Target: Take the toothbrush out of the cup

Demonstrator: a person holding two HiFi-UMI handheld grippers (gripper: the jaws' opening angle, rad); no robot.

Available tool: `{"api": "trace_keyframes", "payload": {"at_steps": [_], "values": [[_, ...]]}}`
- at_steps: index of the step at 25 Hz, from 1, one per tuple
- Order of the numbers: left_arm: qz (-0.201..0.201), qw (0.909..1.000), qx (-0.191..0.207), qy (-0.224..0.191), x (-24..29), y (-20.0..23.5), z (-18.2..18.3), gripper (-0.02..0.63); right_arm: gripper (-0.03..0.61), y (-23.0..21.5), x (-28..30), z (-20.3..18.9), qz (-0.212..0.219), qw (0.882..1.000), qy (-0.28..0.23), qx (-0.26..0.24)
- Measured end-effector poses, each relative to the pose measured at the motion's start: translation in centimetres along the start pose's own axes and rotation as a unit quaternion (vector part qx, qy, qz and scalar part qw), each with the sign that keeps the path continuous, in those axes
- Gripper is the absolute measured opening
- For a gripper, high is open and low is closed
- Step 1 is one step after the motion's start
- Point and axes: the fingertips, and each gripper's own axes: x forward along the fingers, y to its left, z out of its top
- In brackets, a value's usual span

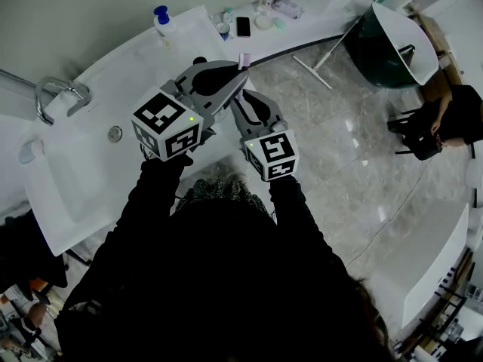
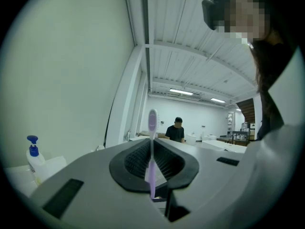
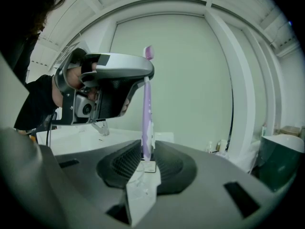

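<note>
Now | toothbrush [image 2: 152, 120] upright, left tongs [image 2: 152, 149] clamped on its handle | lower end at cup [image 3: 140, 190] | right tongs [image 3: 145, 152] clamped on cup

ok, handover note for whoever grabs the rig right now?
Left tongs: shut on the purple plastic toothbrush, upright, gripped below its head.
Right tongs: shut on what looks like the clear plastic cup; the toothbrush's lower end stands at their tips.
Done: both grips set. To do: lift the toothbrush clear; whether it has already left the cup can't be told.
</note>
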Motion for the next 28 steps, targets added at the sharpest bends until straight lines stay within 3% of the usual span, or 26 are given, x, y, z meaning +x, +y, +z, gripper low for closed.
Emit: {"api": "trace_keyframes", "payload": {"at_steps": [10,20,24,28], "values": [[-0.007,1.0000,0.001,-0.002,0.10,-0.23,-0.07,0.026,0.058,-0.06,0.10,-0.17,-0.003,1.000,0.000,-0.008],[0.010,0.9987,0.044,-0.023,-0.07,-0.52,0.41,0.029,0.052,-0.21,-0.06,0.32,-0.006,1.000,-0.013,-0.015],[0.006,0.9985,0.052,-0.019,-0.08,-0.80,0.26,0.123,0.052,-0.32,0.07,0.40,-0.008,1.000,-0.016,-0.015],[-0.001,0.9984,0.053,-0.022,-0.20,-1.03,0.28,0.127,0.052,-0.73,0.22,0.26,-0.011,1.000,-0.012,-0.016]]}}
